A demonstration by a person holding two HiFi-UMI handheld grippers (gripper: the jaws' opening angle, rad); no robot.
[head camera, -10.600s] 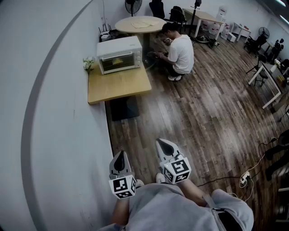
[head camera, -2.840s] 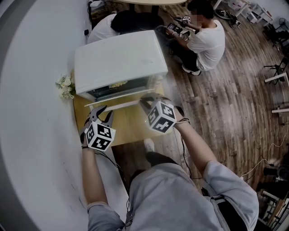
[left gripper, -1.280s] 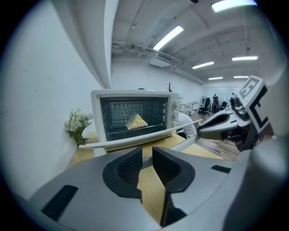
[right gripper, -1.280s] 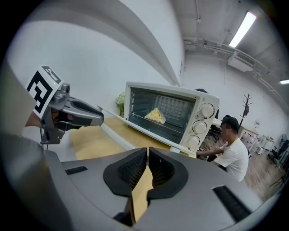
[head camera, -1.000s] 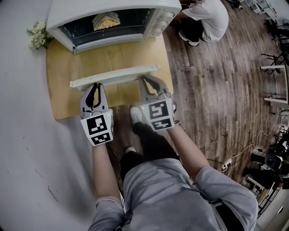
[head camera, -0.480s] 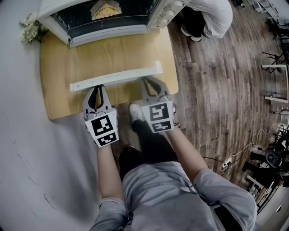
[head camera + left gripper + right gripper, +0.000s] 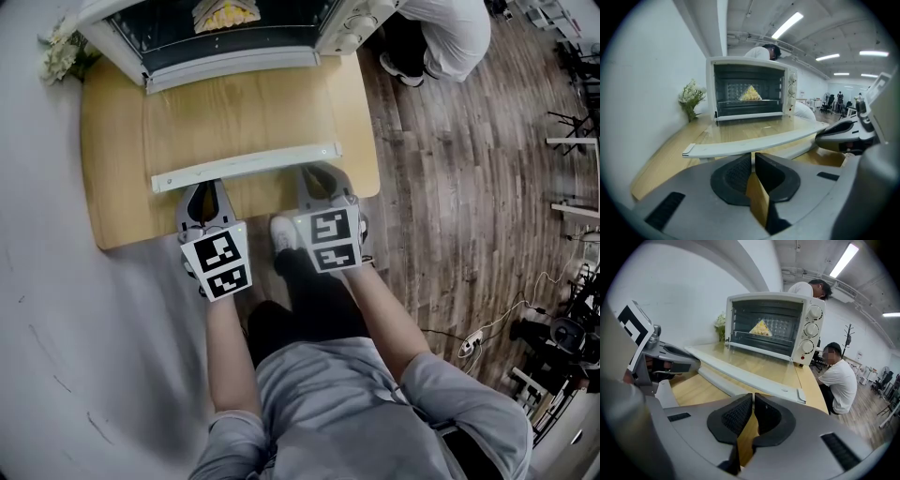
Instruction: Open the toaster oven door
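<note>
Oven [image 7: 234,37]: at the far end of the table [image 7: 112,187], against the wall, with yellow food [image 7: 225,14] on its rack.
Door [image 7: 246,164]: open, swung down about level over the table, white front bar nearest the grippers.
Left gripper [image 7: 204,192]: just short of the bar's left part; jaws have just been closing and are now almost pressed together with a thin slit left, nothing between them.
Right gripper [image 7: 319,178]: just short of the bar's right part; jaws almost together, pinching nothing.
Flowers [image 7: 58,56]: by the wall, left of the oven.
Person [image 7: 441,33]: low on the wood floor, right of the oven.
</note>
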